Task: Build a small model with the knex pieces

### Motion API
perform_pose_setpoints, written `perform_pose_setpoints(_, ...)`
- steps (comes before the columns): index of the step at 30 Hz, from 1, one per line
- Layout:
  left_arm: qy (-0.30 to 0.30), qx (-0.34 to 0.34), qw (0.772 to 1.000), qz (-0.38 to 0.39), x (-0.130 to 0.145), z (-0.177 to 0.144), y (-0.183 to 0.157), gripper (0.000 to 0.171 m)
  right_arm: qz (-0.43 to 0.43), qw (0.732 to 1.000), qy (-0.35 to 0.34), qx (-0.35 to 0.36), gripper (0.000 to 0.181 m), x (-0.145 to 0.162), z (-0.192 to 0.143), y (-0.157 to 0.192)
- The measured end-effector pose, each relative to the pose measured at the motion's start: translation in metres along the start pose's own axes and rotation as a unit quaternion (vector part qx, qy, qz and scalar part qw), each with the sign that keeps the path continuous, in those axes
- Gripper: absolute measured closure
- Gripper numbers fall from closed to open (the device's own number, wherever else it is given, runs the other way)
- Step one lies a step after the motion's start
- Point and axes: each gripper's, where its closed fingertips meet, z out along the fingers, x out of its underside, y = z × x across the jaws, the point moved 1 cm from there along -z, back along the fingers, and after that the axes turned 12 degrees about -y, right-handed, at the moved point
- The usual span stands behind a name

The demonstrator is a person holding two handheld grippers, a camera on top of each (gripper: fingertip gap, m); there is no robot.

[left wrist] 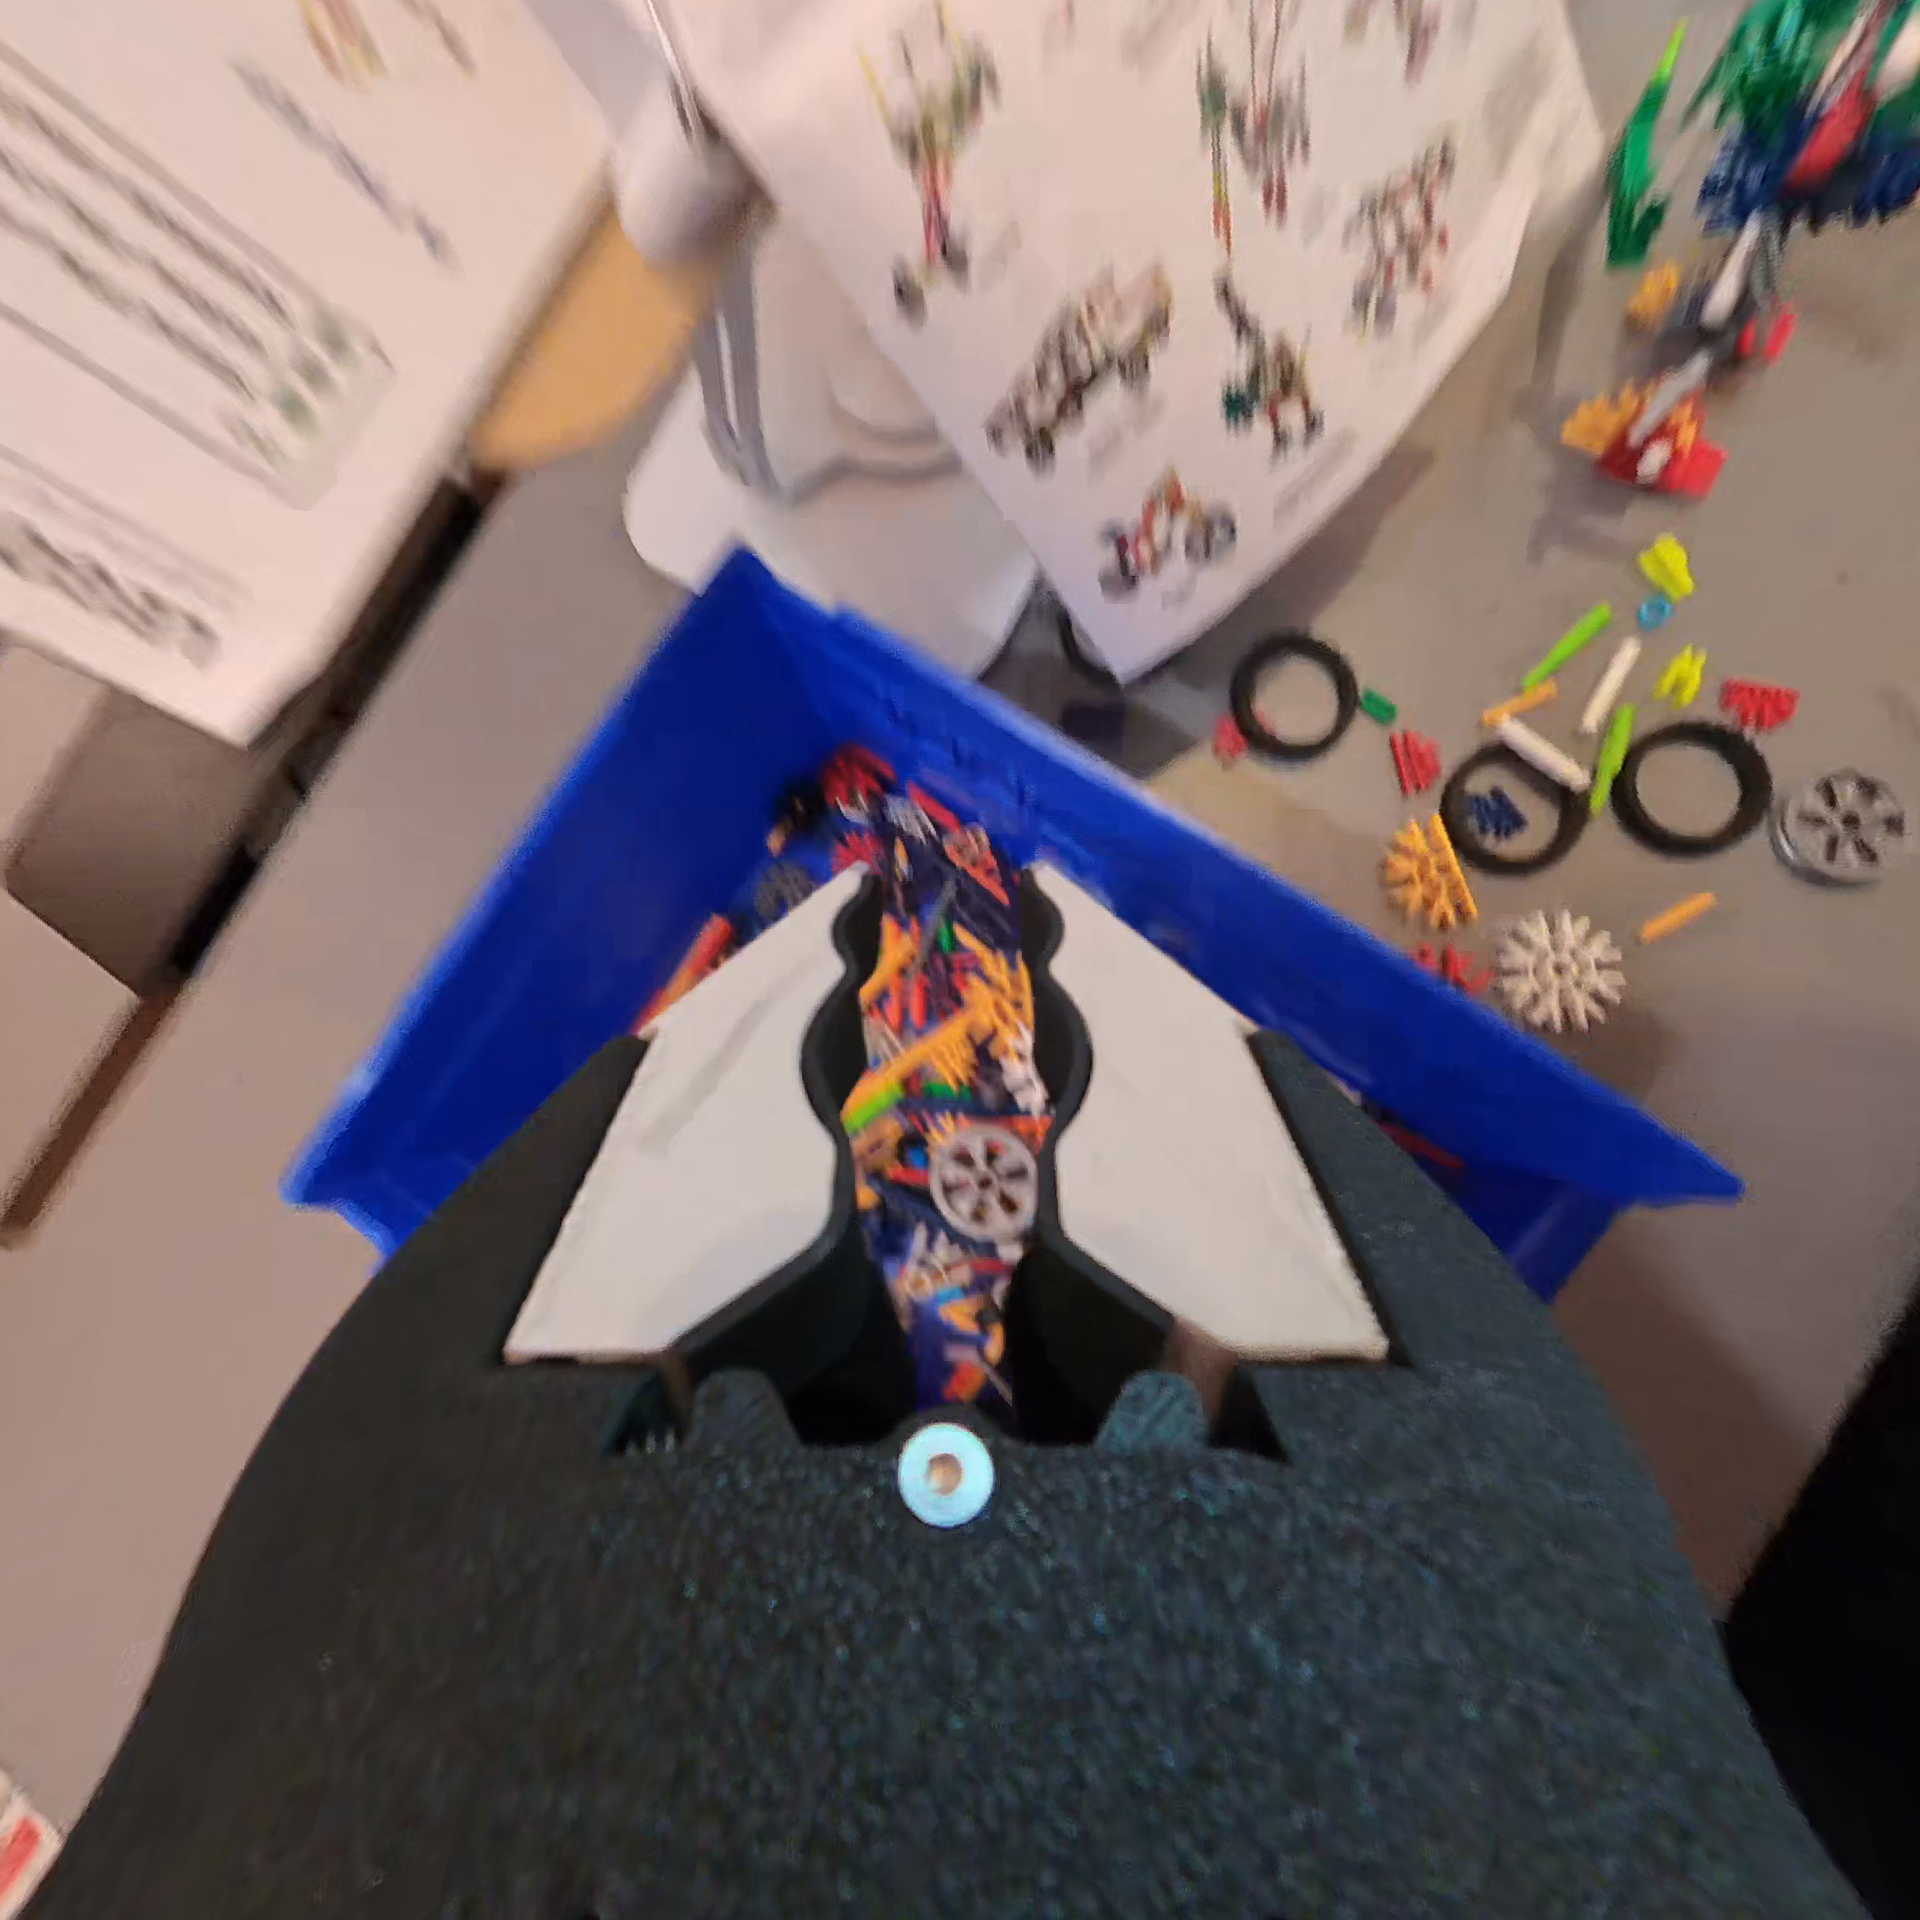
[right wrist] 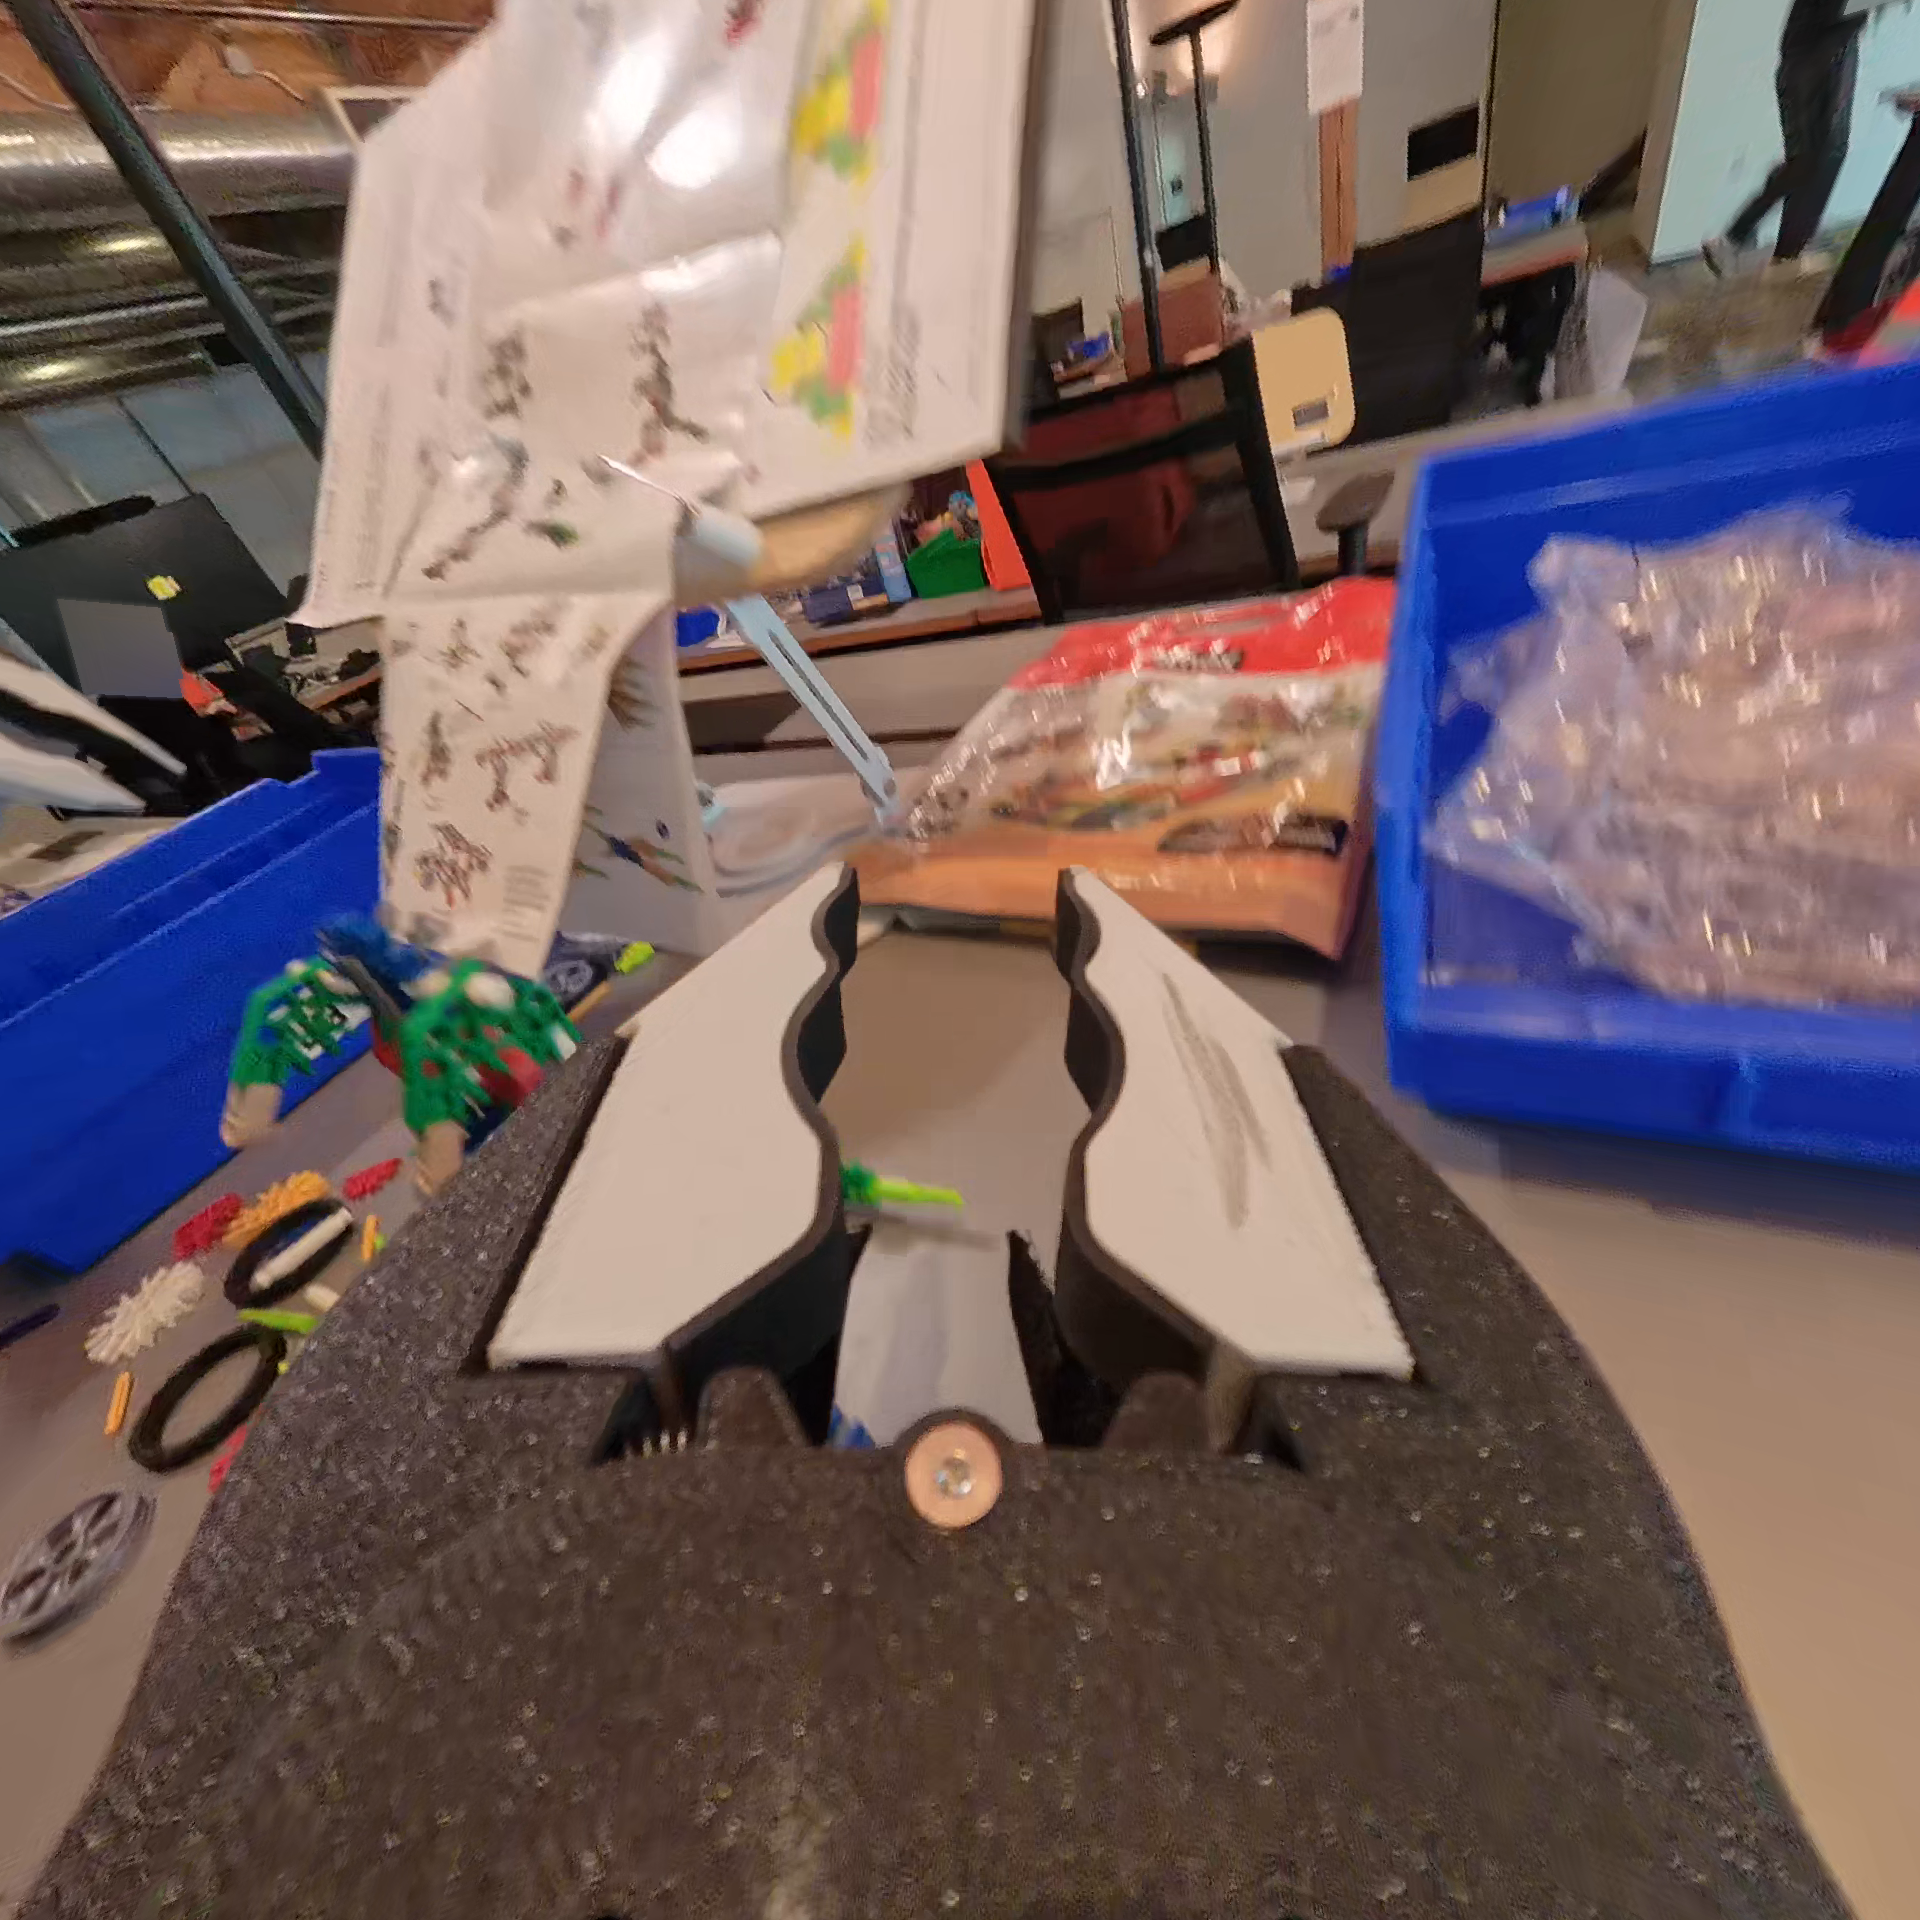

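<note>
My left gripper point(left wrist: 943, 883) is open and empty, hanging above a blue bin point(left wrist: 623, 935) full of small colourful construction-toy pieces; a grey spoked wheel point(left wrist: 982, 1184) shows between its fingers. My right gripper point(right wrist: 956, 883) is open and empty, low over the grey table point(right wrist: 1558, 1351). A small green piece point(right wrist: 899, 1193) lies on the table between its fingers. A half-built green, blue and red model point(right wrist: 416, 1039) stands to its left, and it also shows in the left wrist view point(left wrist: 1787, 135).
Loose parts lie on the table: black tyres point(left wrist: 1294, 698), a yellow connector point(left wrist: 1429, 873), a white connector point(left wrist: 1558, 971), rods. An instruction sheet point(left wrist: 1195, 260) hangs on a stand. A second blue bin point(right wrist: 1662, 1039) holds crumpled clear plastic. A toy bag point(right wrist: 1143, 748) lies beyond. Across from one pair of fingers to the other is roughly 45 cm.
</note>
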Motion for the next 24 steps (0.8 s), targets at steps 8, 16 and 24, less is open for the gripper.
perform_pose_setpoints(8,-0.118,-0.059,0.989,0.061,-0.111,0.041,0.030,0.145,-0.124,0.986,0.068,-0.092,0.144,-0.047,0.120,0.087)
perform_pose_setpoints(16,-0.133,-0.078,0.988,0.008,-0.139,0.079,0.061,0.143,-0.202,0.955,0.140,-0.168,0.151,-0.016,0.212,0.125)
perform_pose_setpoints(24,-0.134,-0.069,0.989,-0.003,-0.144,0.096,0.064,0.149,-0.227,0.948,0.143,-0.170,0.173,-0.006,0.237,0.127)
